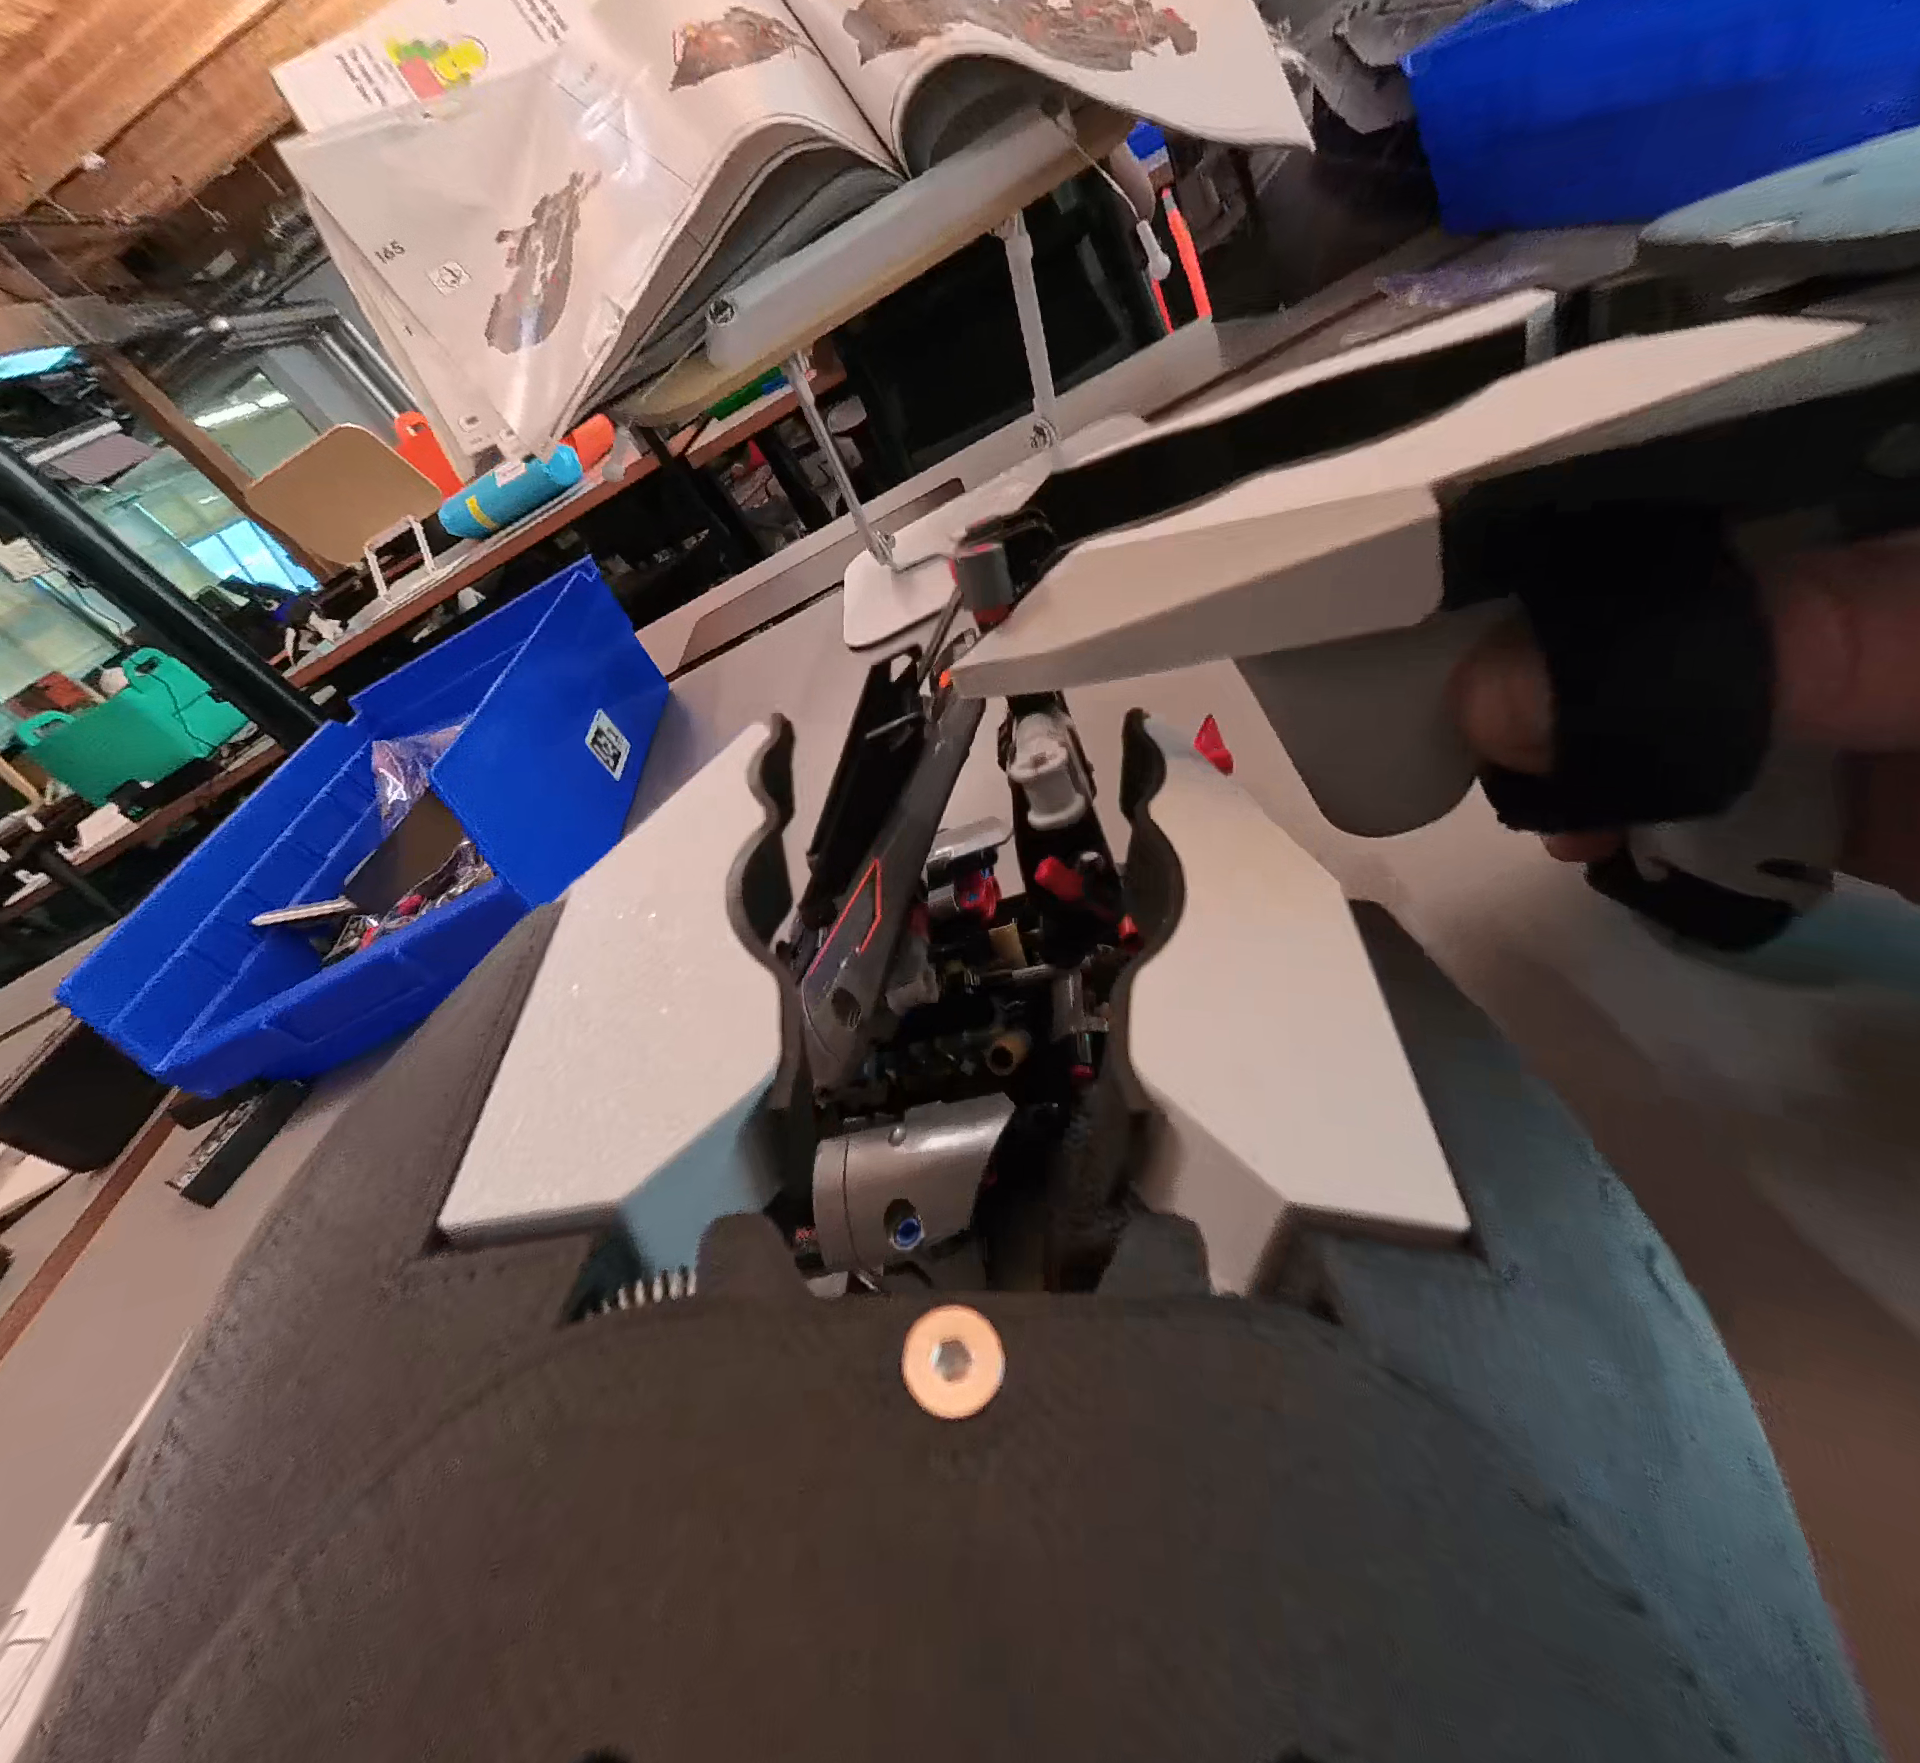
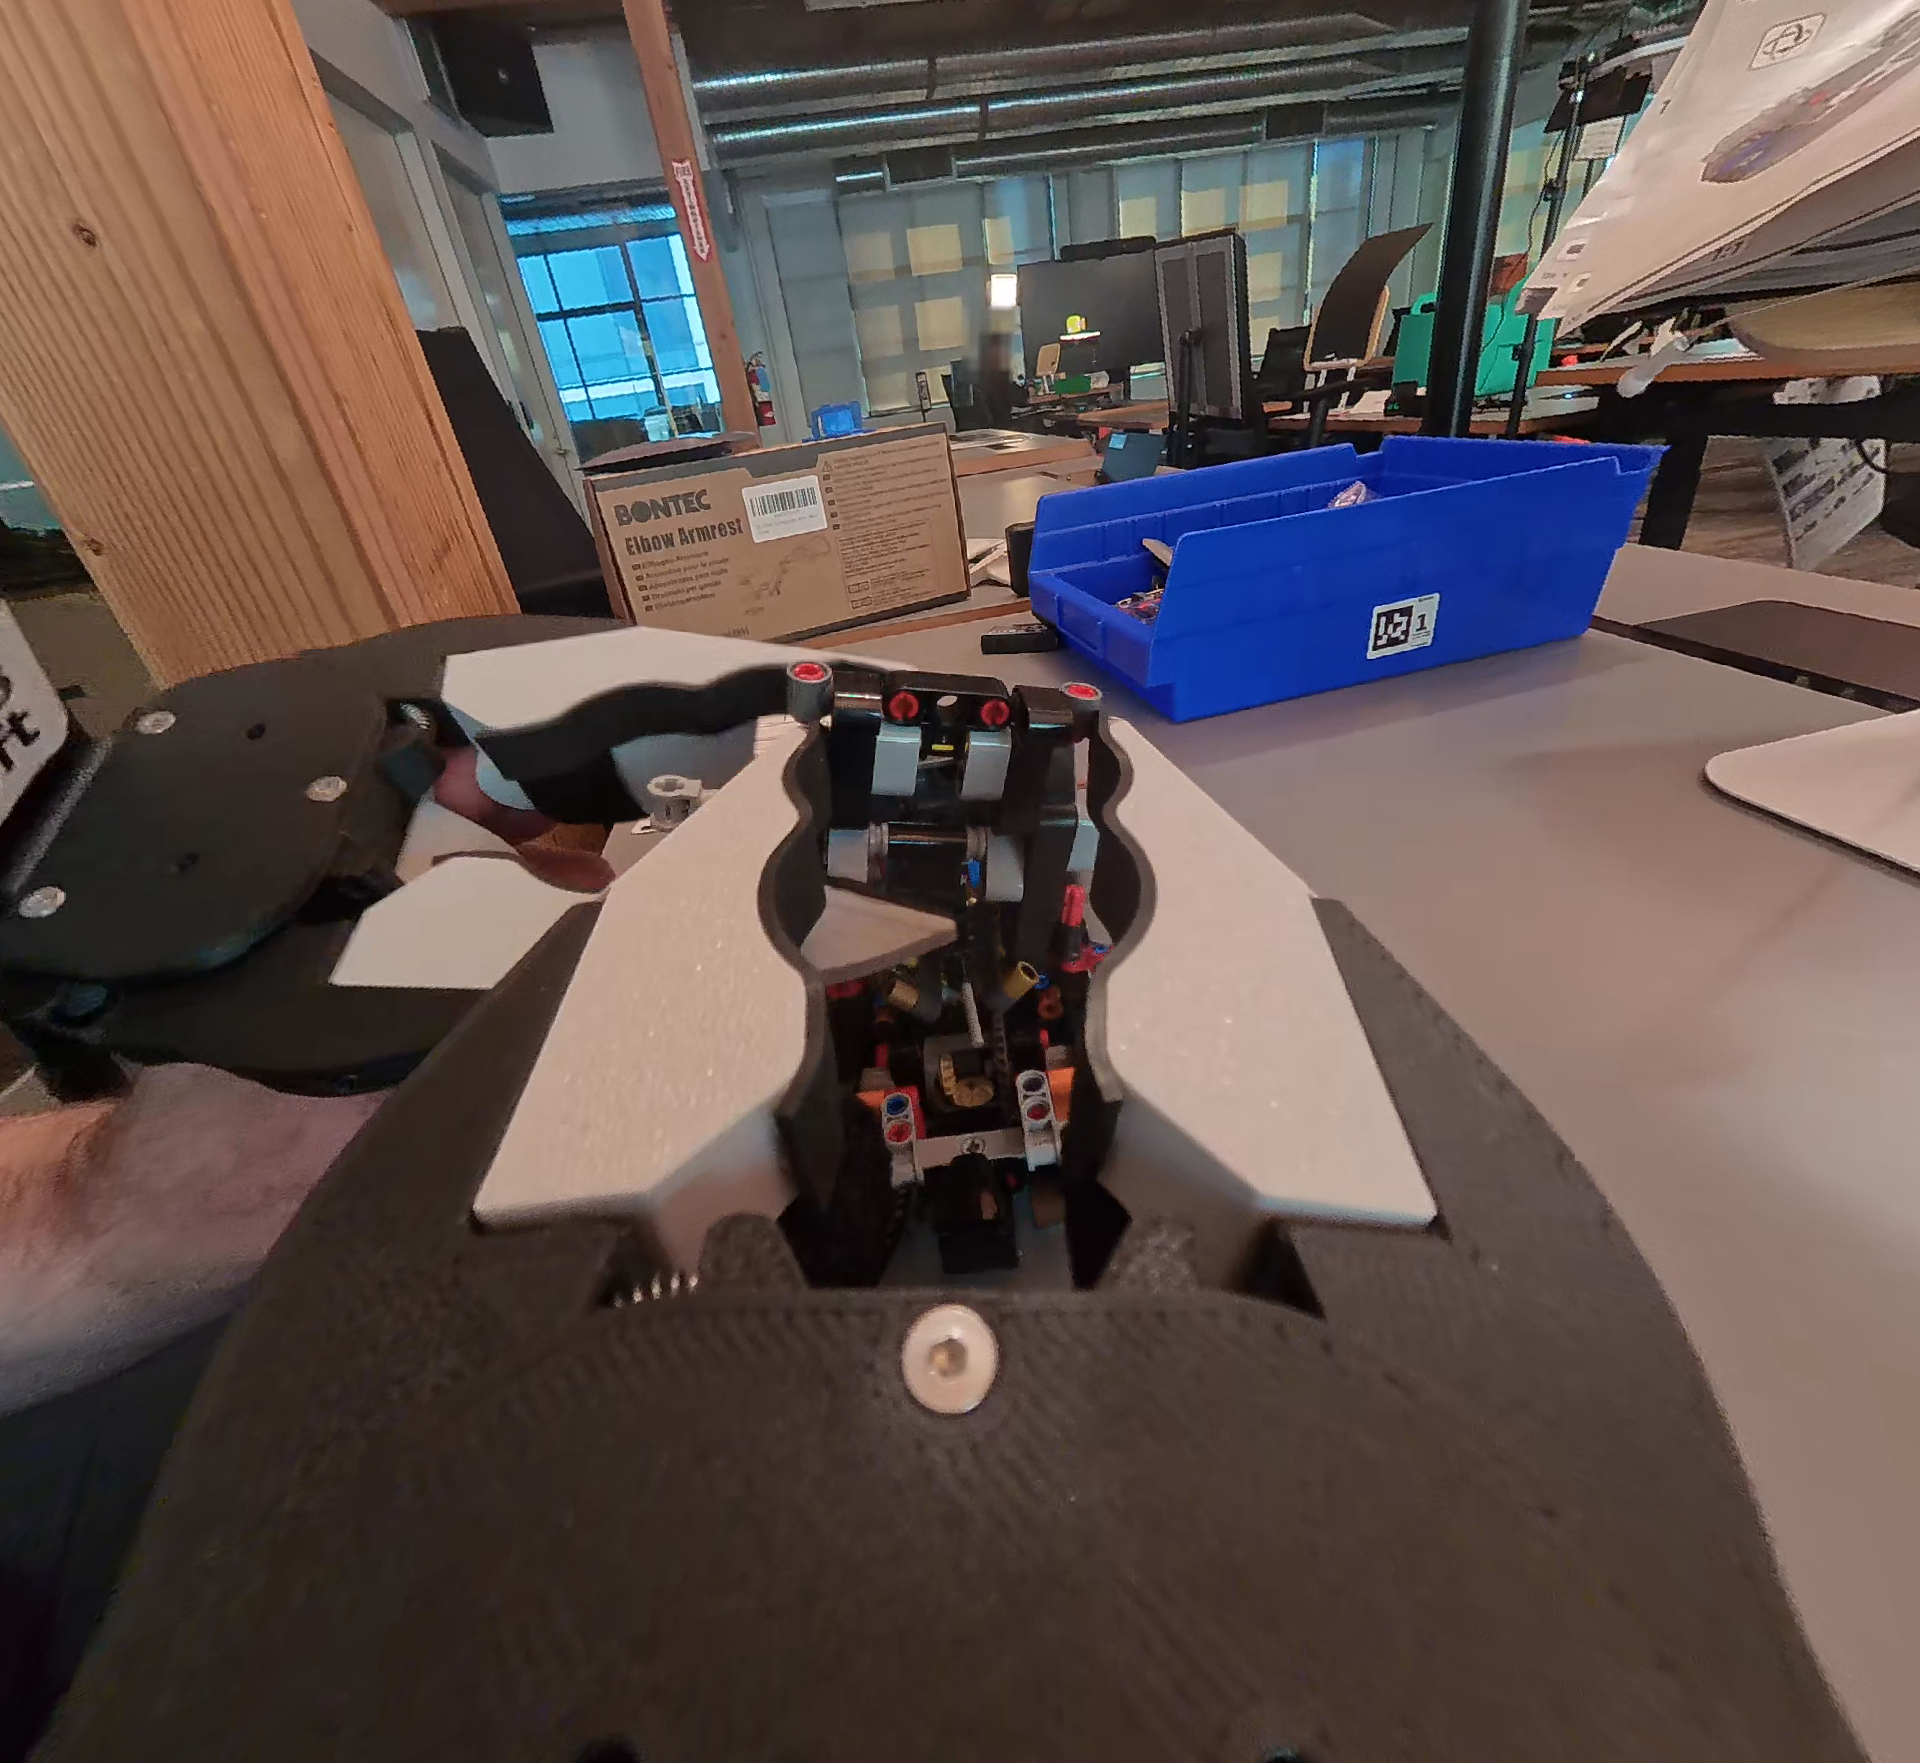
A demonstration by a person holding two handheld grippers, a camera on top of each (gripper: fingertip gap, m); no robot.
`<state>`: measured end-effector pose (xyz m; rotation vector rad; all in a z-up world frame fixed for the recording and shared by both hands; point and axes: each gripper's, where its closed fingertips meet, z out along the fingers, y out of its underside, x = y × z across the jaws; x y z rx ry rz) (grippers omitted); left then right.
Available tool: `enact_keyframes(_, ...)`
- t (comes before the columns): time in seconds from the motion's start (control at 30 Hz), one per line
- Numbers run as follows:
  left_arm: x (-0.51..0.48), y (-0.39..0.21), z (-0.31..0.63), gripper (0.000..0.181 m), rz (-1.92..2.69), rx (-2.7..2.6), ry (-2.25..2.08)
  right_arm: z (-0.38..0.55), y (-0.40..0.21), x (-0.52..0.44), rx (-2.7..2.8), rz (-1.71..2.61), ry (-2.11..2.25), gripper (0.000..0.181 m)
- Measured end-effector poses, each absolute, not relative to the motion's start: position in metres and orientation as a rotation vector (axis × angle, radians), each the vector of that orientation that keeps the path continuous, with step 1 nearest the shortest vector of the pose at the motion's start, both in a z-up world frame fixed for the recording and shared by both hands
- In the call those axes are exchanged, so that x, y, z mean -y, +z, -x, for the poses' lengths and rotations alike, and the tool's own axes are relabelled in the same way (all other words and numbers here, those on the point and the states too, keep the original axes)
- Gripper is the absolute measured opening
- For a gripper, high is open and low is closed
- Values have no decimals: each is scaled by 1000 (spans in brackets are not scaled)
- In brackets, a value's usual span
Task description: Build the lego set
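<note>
The model (image 1: 935, 965) is clamped between the left claw (image 1: 956, 882) fingers, long axis running forward, while the right claw (image 1: 997, 591) is pinched on a pin (image 1: 982, 575) at its far end.

Blue bin (image 2: 1340, 570) and book stand (image 1: 883, 383) wall the far side — bare counter (image 2: 1455, 934) lies open rightward.

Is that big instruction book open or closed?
Open. The instruction book lies spread on a raised stand, its pages fanned to both sides and printed build pictures facing up.
</note>
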<state>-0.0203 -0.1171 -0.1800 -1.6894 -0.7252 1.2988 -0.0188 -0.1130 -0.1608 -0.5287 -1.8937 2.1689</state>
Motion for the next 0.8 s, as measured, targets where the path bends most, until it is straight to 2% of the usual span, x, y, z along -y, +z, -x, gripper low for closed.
enact_keyframes(0.13,119,-186,27,44,1714,733,1314,19,-161,114,1896,534,2169,47)
enact_keyframes(0.3,120,-185,29,36,1710,719,1334,21,-161,113,1887,550,2174,47)
enact_keyframes(0.7,123,-183,33,30,1723,673,1394,22,-164,99,1946,767,2195,49)
enact_keyframes(0.8,124,-183,33,30,1727,653,1402,15,-161,85,1932,886,2281,39)
